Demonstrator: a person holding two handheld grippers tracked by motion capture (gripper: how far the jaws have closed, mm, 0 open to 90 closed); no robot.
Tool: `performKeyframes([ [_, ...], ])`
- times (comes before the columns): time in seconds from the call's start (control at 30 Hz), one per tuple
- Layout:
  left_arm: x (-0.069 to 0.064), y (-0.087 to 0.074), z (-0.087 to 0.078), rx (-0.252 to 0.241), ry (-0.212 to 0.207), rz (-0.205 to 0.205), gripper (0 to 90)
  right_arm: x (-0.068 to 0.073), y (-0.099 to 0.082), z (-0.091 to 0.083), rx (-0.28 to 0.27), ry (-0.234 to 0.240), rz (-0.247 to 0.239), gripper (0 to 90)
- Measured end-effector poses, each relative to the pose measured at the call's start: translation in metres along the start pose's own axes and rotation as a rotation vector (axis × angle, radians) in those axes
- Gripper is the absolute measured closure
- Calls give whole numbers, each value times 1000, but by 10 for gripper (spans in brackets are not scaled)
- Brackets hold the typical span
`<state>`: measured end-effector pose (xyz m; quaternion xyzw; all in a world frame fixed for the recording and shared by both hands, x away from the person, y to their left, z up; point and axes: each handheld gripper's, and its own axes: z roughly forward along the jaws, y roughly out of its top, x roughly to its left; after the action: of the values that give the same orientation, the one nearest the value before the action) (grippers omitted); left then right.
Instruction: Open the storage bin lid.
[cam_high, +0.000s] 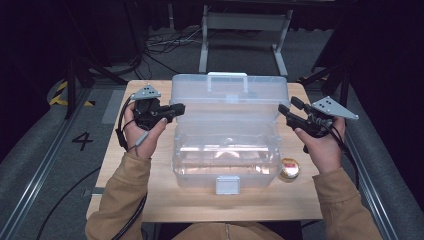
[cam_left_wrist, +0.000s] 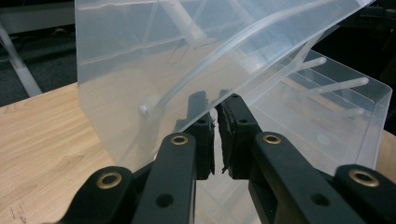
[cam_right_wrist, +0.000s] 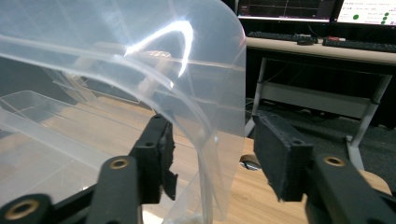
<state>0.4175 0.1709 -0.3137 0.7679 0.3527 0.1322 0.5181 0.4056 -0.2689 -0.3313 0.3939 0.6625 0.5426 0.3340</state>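
High view: a clear plastic box (cam_high: 225, 150) stands mid-table with its lid (cam_high: 229, 95) swung up at the far side; a person's two hands flank it.
Left gripper (cam_high: 179, 108): at the box's left end, held level and pointing right at the lid's left edge.
Left jaws: in the left gripper view they are pinched almost together on the thin edge of the lid (cam_left_wrist: 196, 56), pads pressing it from both sides.
Box: the open tub sits on the wooden table (cam_high: 150, 200), grey latch (cam_high: 228, 184) on its near wall.
Right gripper (cam_high: 283, 111): at the box's right end, pointing left at the lid's right edge.
Right jaws: in the right gripper view they stand apart, the curved lid wall (cam_right_wrist: 205, 107) between them; the right pad (cam_right_wrist: 280, 154) is clear of it.
Tape roll (cam_high: 290, 168): lies on the table just beside the box's near right corner.
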Motion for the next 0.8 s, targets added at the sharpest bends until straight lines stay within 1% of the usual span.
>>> performKeyframes([
  [0.07, 0, 0, 0, 0, -2, 1, 831, 1, 3, 3, 19, 0, 17, 555],
  [0.1, 0, 0, 0, 0, -2, 1, 830, 1, 4, 4, 16, -2, 18, 570],
  [0.13, 0, 0, 0, 0, -3, 1, 829, 2, 5, 7, 3, -9, 6, 590],
  [0.17, 0, 0, 0, 0, -5, 1, 829, 3, 6, 8, 11, -20, -1, 602],
  [0.3, 1, 0, 0, -1, -9, 0, 830, 7, 8, 15, 10, -35, -46, 598],
  [0.37, 1, 0, 0, -1, -10, 0, 830, 8, 10, 17, 11, -48, -61, 593],
  [0.57, 1, 1, 0, 2, -15, -1, 826, 9, 10, 25, 1, -89, -50, 599],
  [0.6, 1, 1, 0, 2, -15, -2, 826, 10, 10, 25, -2, -105, -42, 607],
  [0.67, 1, 1, 1, 3, -19, -2, 826, 10, 10, 26, -10, -116, -34, 610],
  [0.7, 1, 1, 1, 4, -18, 0, 823, 10, 10, 27, -12, -124, -21, 620],
  [0.8, 1, 1, 2, 8, -19, 3, 821, 10, 10, 28, -11, -125, -16, 624],
])
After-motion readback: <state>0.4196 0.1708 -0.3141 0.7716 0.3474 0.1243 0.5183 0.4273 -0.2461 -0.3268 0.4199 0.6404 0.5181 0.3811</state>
